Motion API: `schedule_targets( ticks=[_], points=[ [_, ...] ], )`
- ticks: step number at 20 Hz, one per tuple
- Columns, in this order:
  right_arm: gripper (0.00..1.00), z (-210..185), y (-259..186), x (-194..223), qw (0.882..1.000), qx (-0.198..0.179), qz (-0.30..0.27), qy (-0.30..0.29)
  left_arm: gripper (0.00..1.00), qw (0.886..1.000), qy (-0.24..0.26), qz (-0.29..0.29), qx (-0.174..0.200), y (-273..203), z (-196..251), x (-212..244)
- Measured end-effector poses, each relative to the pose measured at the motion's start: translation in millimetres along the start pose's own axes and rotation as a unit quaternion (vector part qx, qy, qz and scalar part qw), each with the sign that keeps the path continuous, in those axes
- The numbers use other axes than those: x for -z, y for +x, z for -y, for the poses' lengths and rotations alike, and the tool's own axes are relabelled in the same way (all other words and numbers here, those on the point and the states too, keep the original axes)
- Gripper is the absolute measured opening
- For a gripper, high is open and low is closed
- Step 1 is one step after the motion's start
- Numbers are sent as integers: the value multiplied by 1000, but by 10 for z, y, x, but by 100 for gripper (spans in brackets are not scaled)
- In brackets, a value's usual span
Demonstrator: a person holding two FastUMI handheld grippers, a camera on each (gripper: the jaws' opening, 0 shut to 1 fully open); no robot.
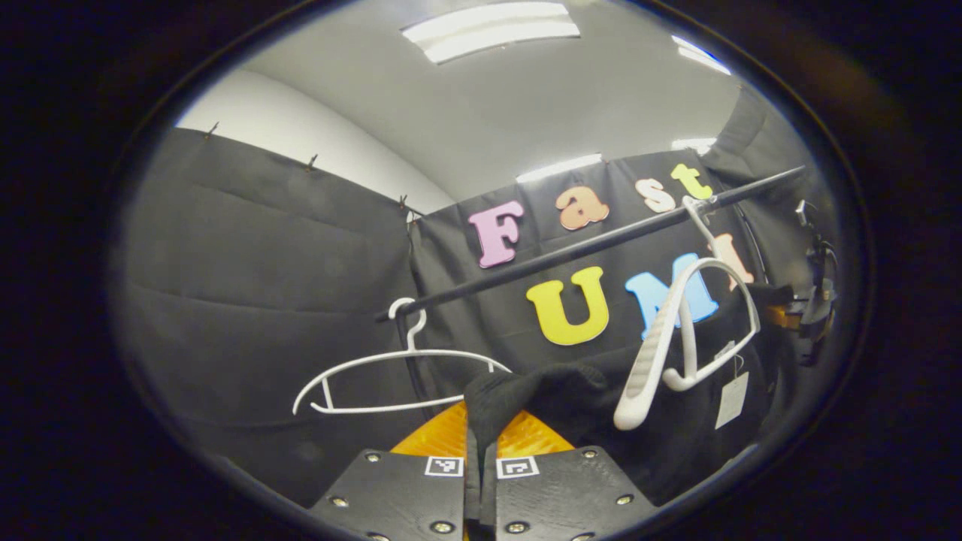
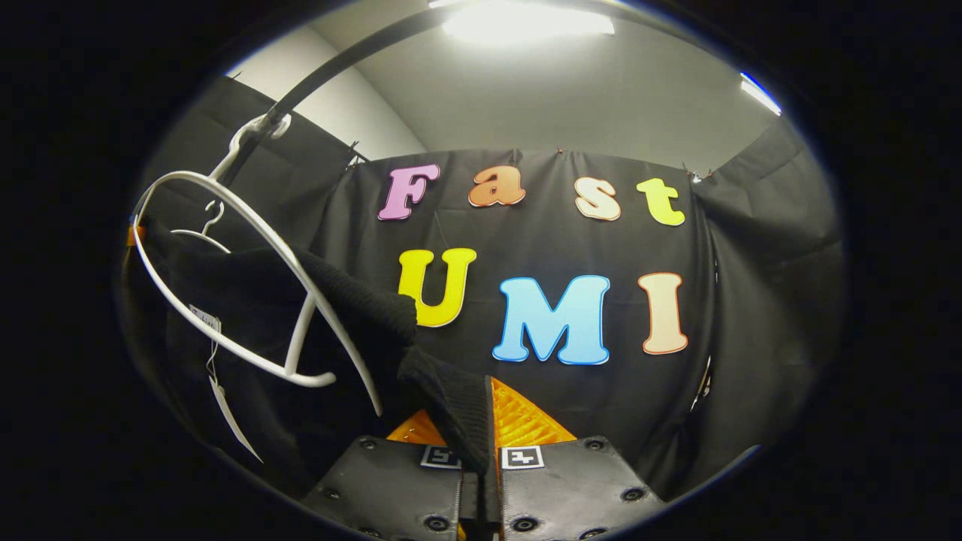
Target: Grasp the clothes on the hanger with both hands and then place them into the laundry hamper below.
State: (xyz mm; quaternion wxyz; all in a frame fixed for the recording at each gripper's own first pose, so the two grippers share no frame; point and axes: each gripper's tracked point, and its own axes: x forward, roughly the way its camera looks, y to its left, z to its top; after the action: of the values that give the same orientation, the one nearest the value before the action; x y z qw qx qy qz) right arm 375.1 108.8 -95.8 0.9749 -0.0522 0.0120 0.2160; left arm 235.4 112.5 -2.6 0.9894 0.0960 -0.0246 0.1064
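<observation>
I have the left gripper (image 1: 481, 469) clamped on a fold of the black garment (image 1: 556, 398), both fingers pressed together on the knit. My right gripper (image 2: 481, 462) pinches another edge of it. The cloth hangs between the 2, just below the white hanger (image 1: 676, 330) on the rail (image 1: 586, 244); a bare hanger (image 1: 391, 376) hangs farther left.

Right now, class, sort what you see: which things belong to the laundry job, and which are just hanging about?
Belongs to the job:
black garment
white hanger it is coming off
left tongs, shut on the garment
right tongs, shut on the garment

Just there:
empty wire hanger
black rail
paper tag
</observation>
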Motion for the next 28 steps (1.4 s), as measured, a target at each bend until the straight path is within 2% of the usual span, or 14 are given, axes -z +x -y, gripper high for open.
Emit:
schedule_targets(
  ticks=[3,7,14,21,28],
  points=[
    [6,29,-10,333,999,3,-41,10,0,1000,-5,-19,8,-18,138,234],
    [6,29,-174,703,997,8,-79,6,1,998,16,-46,26,2,422,523],
    [5,-163,-572,852,996,-13,-90,-15,0,997,12,-63,48,-423,692,772],
    [5,-731,-1030,816,993,-75,-92,-14,0,994,-7,-75,81,-609,1176,832],
    [5,-1427,-1401,962,984,-141,-113,-3,1,990,-26,-89,111,-941,1506,1035]
  ],
)
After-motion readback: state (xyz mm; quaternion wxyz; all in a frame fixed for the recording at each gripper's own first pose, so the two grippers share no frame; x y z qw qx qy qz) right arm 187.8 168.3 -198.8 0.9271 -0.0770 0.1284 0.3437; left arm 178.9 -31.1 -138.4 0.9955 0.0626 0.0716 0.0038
